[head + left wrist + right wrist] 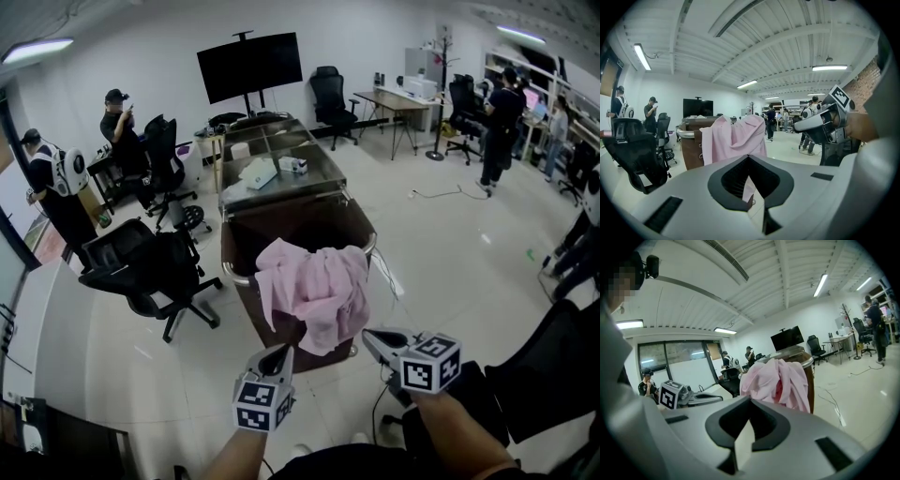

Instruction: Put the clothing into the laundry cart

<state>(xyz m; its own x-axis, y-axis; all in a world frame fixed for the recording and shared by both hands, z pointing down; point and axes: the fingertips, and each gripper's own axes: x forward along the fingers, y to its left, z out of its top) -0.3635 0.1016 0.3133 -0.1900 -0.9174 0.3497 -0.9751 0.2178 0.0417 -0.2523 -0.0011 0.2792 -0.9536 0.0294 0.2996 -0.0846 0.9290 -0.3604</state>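
A soft, crumpled pink cloth garment (314, 291) hangs draped over the near rim of the boxy brown laundry cart (251, 309). The left hand-held gripper (284, 352) and right hand-held gripper (368, 337) hover near it, tilted slightly downward, jaws closed together on nothing.

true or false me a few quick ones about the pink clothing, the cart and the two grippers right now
1. The pink garment is draped over the near rim of the laundry cart. True.
2. The right gripper is clamped on the garment. False: its jaws are together with nothing between them, short of the cloth.
3. The cart is white plastic. False: its walls are brown, with a metal rim.
4. A black office chair stands left of the cart in the head view. True.
5. The left gripper is inside the cart. False: it is outside, in front of the cart, near the garment's hanging hem.
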